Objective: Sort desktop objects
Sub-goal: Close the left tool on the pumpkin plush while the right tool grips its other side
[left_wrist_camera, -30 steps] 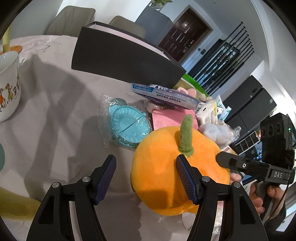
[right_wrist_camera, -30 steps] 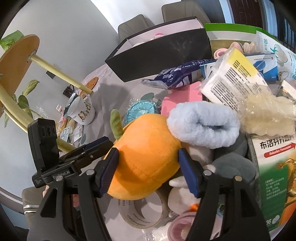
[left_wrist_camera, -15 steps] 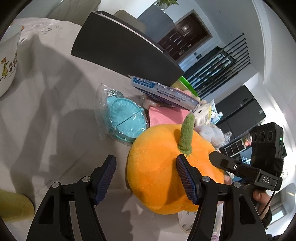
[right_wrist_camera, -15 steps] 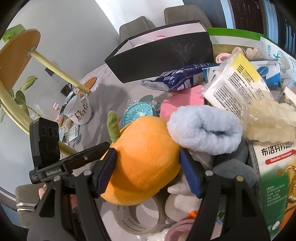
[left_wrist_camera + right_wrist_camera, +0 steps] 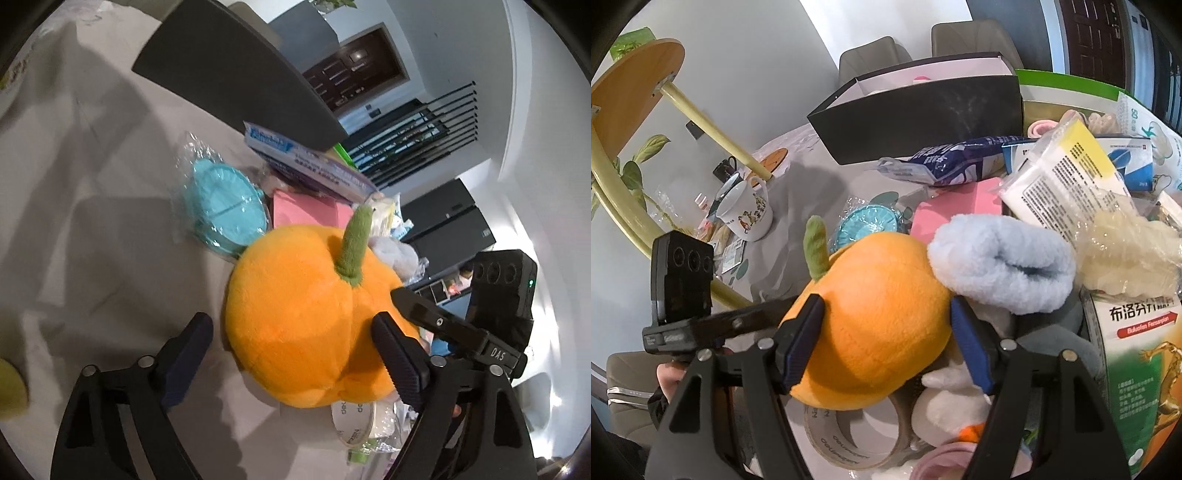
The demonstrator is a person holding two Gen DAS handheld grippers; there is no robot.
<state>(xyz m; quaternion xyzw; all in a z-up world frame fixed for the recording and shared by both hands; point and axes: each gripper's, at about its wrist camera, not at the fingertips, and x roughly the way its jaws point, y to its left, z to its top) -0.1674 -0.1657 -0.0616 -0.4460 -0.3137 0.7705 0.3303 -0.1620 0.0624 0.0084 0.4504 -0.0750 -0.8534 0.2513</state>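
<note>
An orange plush pumpkin (image 5: 306, 317) with a green stem sits at the edge of a pile on the grey tablecloth (image 5: 92, 229). My right gripper (image 5: 886, 343) is shut on the pumpkin (image 5: 875, 321), one finger on each side. My left gripper (image 5: 299, 358) is open beside it: its right finger lies against the pumpkin's side, its left finger stands apart over the cloth. The right gripper's body also shows in the left wrist view (image 5: 461, 328).
A black box (image 5: 923, 110) stands at the back. The pile holds a blue wrapped dish (image 5: 225, 210), a pink pad (image 5: 310, 212), a light blue sock roll (image 5: 1001, 266), a tape roll (image 5: 849, 439), and medicine boxes (image 5: 1067, 173). A cartoon mug (image 5: 746, 214) stands at the left.
The right gripper's fingers have closed in on the pumpkin. The left gripper has moved closer and turned, with the pumpkin now larger between its open fingers.
</note>
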